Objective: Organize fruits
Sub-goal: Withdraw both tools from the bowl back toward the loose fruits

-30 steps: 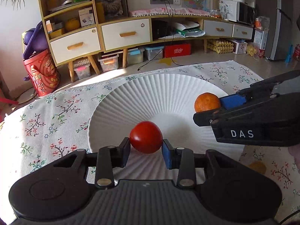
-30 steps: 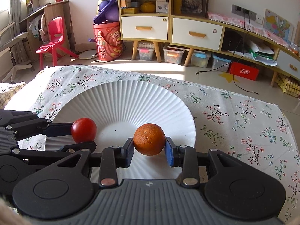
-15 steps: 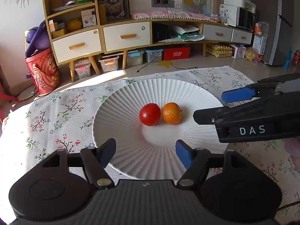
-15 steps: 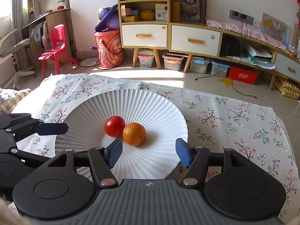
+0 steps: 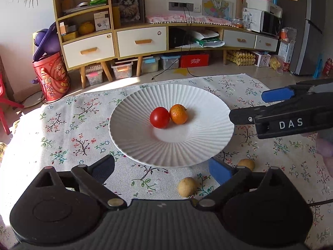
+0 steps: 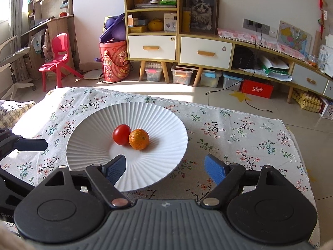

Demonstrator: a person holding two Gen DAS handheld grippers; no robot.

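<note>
Left wrist view: tomato (image 5: 159,117) and orange (image 5: 178,114) touch at the centre of the ribbed white plate (image 5: 133,143). Two small tan fruits lie on the floral cloth (image 5: 68,129): fruit A (image 5: 187,186) at 6 o'clock of the plate, fruit B (image 5: 246,164) at 5 o'clock, partly hidden. Left gripper (image 5: 162,169) jaws wide, empty; right gripper (image 6: 165,166) jaws wide, empty. Judgement: the tan fruits are light, round, firm-skinned and prone to roll; take them across the widest part. Tomato is smooth, bruisable; orange is pebbled and grips better.
</note>
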